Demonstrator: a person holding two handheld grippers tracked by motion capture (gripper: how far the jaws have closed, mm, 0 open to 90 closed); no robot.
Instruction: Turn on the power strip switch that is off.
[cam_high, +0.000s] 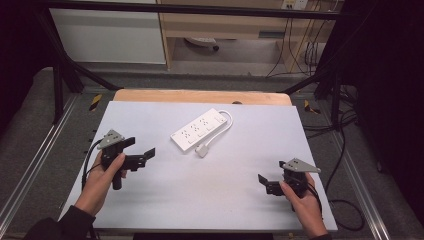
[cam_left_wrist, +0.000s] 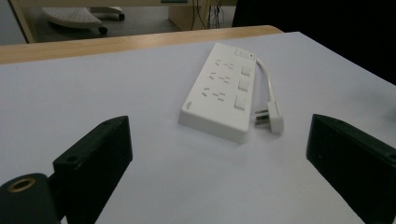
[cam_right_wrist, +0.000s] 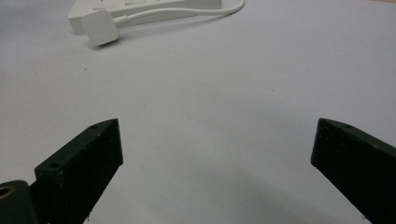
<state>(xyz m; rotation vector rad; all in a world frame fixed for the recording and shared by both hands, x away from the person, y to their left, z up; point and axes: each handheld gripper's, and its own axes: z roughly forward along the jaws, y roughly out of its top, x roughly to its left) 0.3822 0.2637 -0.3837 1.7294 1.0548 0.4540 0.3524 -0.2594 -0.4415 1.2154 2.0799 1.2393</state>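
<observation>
So I've got both grippers hanging over the table (cam_high: 150, 200), nothing held. Left gripper (cam_high: 142, 152) has its jaws spread wide, and the right gripper (cam_high: 272, 172) is spread wide too, both aimed toward the power strip (cam_high: 199, 130). The strip lies flat near the middle-back of the table at an angle, cord (cam_high: 227, 122) looping round its far end and the plug (cam_high: 202, 150) resting just beside its near corner. Left gripper is fairly near it, right one well apart. My worry: the strip is smooth plastic and wide, so if I pinch it across the width the jaws could slide off or just shove it along the slick top. Going for the plug instead, it lies flat and loose, so a sloppy approach would probably knock it away or drag the strip by the cord.
</observation>
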